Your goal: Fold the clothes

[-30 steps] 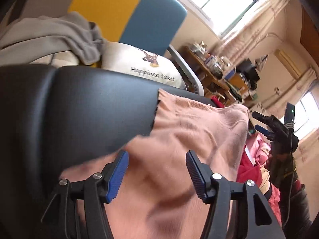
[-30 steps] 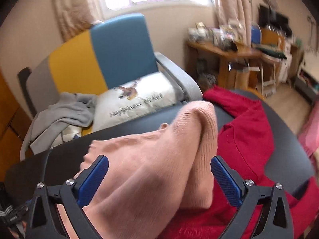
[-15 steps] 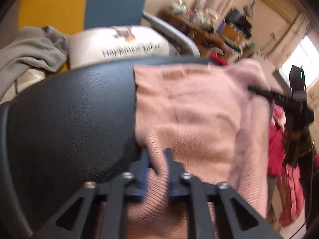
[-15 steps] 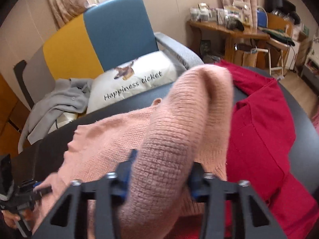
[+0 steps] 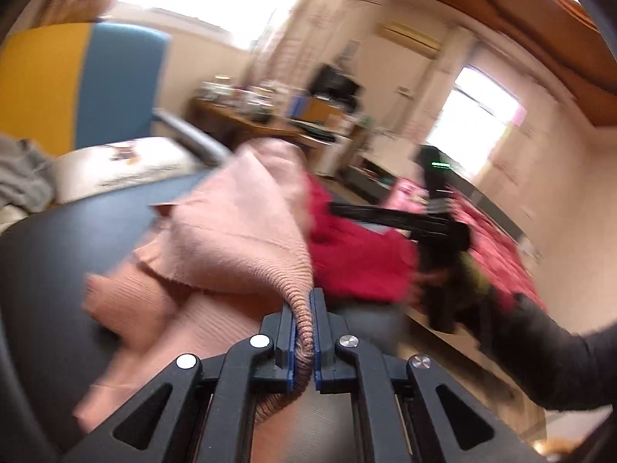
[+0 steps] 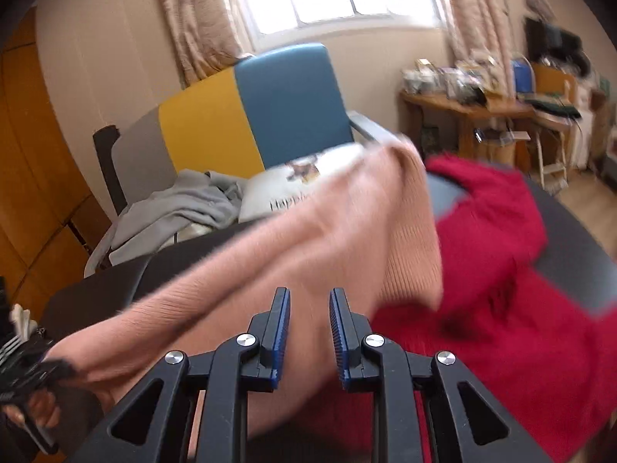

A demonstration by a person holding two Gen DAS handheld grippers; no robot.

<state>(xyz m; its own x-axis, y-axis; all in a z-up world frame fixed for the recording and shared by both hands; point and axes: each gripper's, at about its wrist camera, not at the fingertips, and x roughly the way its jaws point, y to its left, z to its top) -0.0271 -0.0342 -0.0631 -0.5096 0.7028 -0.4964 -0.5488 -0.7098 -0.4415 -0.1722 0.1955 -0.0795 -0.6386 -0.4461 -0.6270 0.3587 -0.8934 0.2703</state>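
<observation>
A pink knit sweater (image 5: 239,231) is lifted off the black table (image 5: 58,270) and stretched between my two grippers. My left gripper (image 5: 302,320) is shut on its ribbed edge. In the right wrist view the sweater (image 6: 308,254) fills the gap between the fingers of my right gripper (image 6: 306,332), which is shut on a thick fold of it. The right gripper also shows in the left wrist view (image 5: 435,223), and the left gripper shows at the left edge of the right wrist view (image 6: 27,366). Both views are blurred by motion.
A red garment (image 6: 501,270) lies on the table to the right of the sweater. Behind the table stands a yellow and blue armchair (image 6: 277,108) with a white cushion (image 5: 123,162) and a grey garment (image 6: 173,208). A cluttered wooden desk (image 6: 482,108) is at the back right.
Both grippers closed on the pink sweater, then lifted it off the table. The sweater now hangs stretched between them, and the red garment beneath is more exposed.
</observation>
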